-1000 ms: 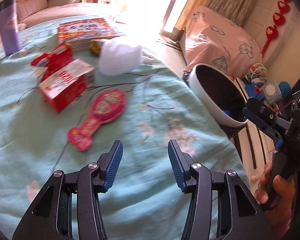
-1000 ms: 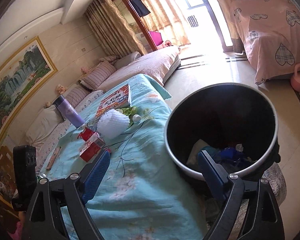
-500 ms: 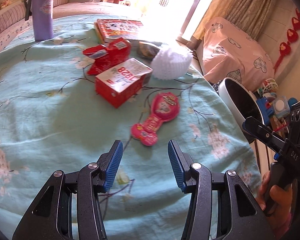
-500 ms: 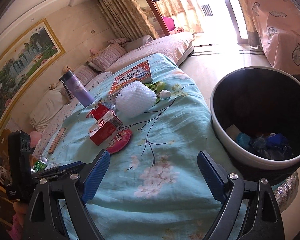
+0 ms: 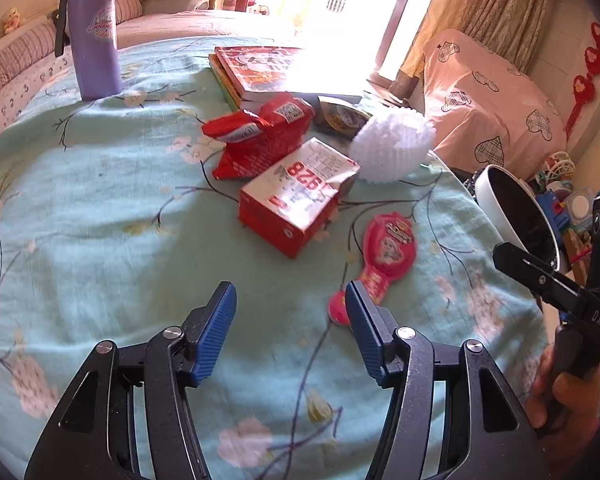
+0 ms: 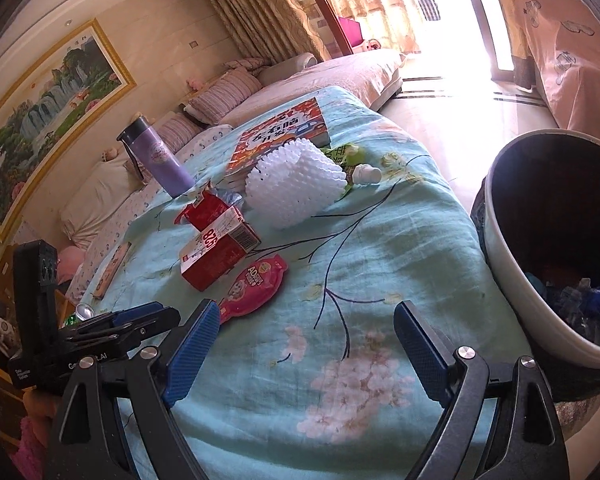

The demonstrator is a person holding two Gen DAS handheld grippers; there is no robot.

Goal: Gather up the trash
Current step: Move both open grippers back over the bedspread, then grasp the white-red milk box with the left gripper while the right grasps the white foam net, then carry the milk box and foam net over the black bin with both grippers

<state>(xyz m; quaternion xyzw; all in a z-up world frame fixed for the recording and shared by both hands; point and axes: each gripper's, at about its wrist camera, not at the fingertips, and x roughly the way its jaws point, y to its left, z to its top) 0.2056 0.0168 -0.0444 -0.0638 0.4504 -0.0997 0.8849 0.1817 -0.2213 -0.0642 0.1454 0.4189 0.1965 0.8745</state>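
Pink pouch (image 5: 384, 254) partly hidden behind left tool's finger (image 5: 362, 322). Bin (image 6: 512, 248) cut by picture edge, contents too dark to identify. Green wrapper (image 6: 350, 156) mostly hidden behind white foam net (image 6: 296, 184).

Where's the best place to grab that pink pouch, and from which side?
Take the pink pouch by its narrow neck, the end nearest the left hand-held gripper, whose jaws are opening. It lies flat, so come from above, pads across the neck; the round body looks too wide.
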